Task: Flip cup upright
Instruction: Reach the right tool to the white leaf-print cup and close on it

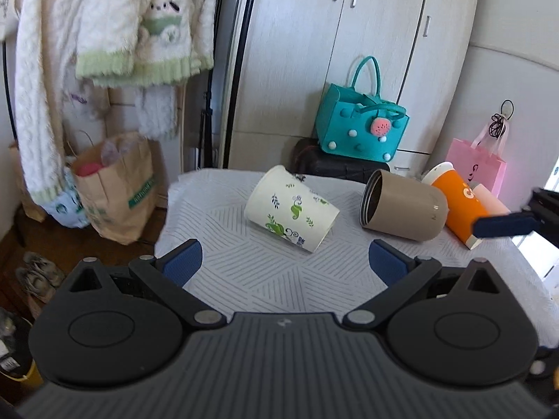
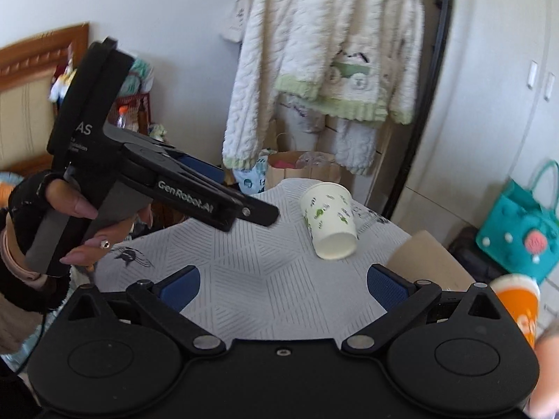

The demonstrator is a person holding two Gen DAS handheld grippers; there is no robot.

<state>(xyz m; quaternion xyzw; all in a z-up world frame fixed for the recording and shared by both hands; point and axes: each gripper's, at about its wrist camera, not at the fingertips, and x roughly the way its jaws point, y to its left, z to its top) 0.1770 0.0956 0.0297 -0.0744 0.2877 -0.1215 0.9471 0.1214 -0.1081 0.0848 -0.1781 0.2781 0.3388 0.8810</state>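
Observation:
Three cups lie on their sides on a small table with a white patterned cloth. A white paper cup with green leaf prints lies in the middle; it also shows in the right wrist view. A tan cup lies to its right, its mouth facing left. An orange cup lies beyond the tan one. My left gripper is open and empty, just short of the white cup. My right gripper is open and empty above the cloth; one blue fingertip reaches in beside the orange cup.
A teal felt bag stands on a black case behind the table. A pink gift bag hangs at the right. A brown paper bag stands on the floor at the left under hanging white clothes. Wardrobe doors stand behind.

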